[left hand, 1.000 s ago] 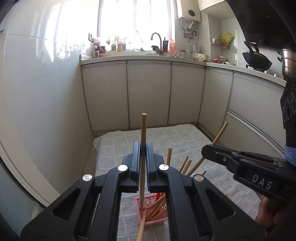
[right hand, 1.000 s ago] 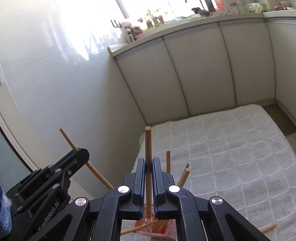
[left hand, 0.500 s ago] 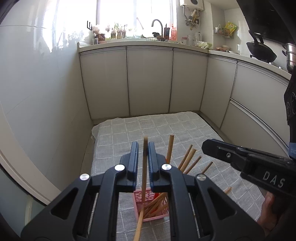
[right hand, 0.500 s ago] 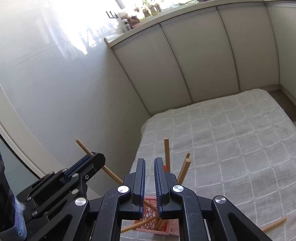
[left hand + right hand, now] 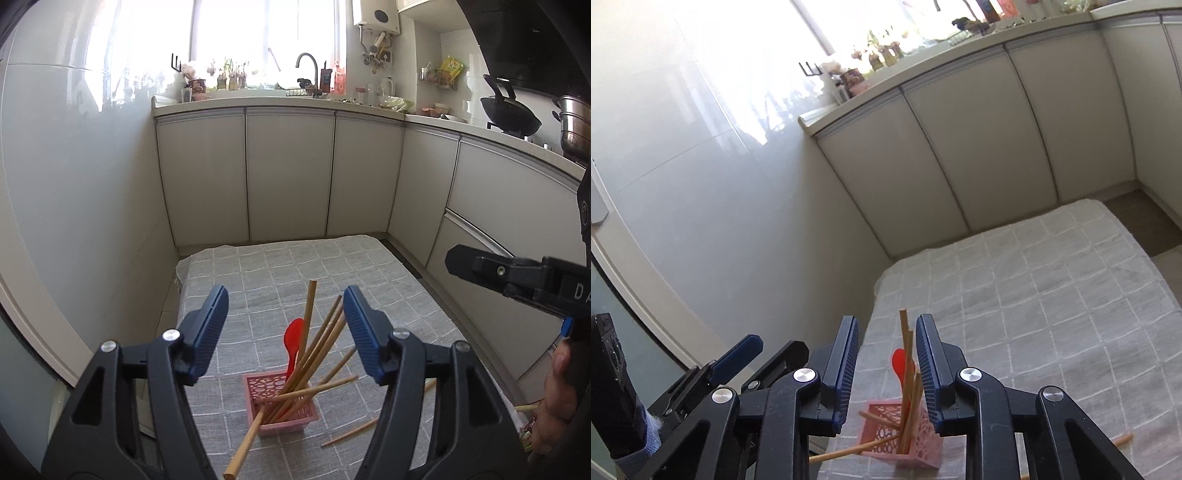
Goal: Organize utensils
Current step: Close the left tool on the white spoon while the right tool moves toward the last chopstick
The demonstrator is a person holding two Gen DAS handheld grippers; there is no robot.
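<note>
Left tongs and right tongs: jaws just opened, parted, nothing held. Pink perforated plastic basket on grey checked cloth holds most round wooden chopsticks, leaning unevenly, plus glossy red spoon. Remaining: loose chopsticks on cloth beside basket.

Both grippers showing black frames w/ blue ribbed pads, silver screws; blue sleeve peeking at left.
</note>
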